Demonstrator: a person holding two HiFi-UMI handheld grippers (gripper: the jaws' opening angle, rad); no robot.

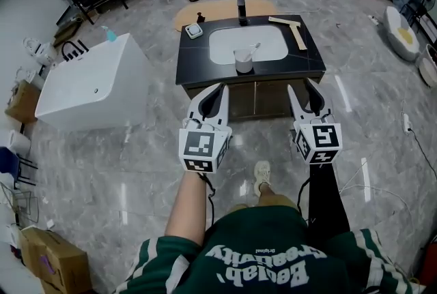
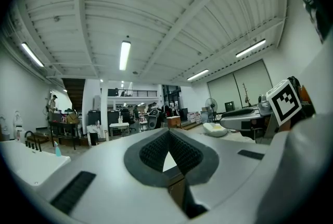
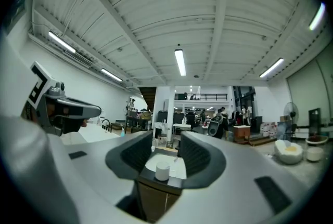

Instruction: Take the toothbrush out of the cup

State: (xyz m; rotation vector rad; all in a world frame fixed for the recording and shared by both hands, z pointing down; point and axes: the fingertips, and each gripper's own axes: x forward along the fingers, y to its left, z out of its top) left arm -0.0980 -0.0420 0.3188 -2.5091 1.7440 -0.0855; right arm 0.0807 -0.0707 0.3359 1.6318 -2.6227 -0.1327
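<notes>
A grey cup stands at the front rim of the white basin, with a white toothbrush leaning out of it to the right. My left gripper hangs in the air before the black counter, short of the cup and left of it; in the left gripper view its pads meet at the tips with nothing between them. My right gripper hovers level beside it, right of the cup. Its jaws stand open and empty, and the cup shows far off through the gap.
A black faucet rises behind the basin. A small white dish and a wooden piece lie on the counter. A white bathtub stands to the left. The person's shoe is on the marble floor below.
</notes>
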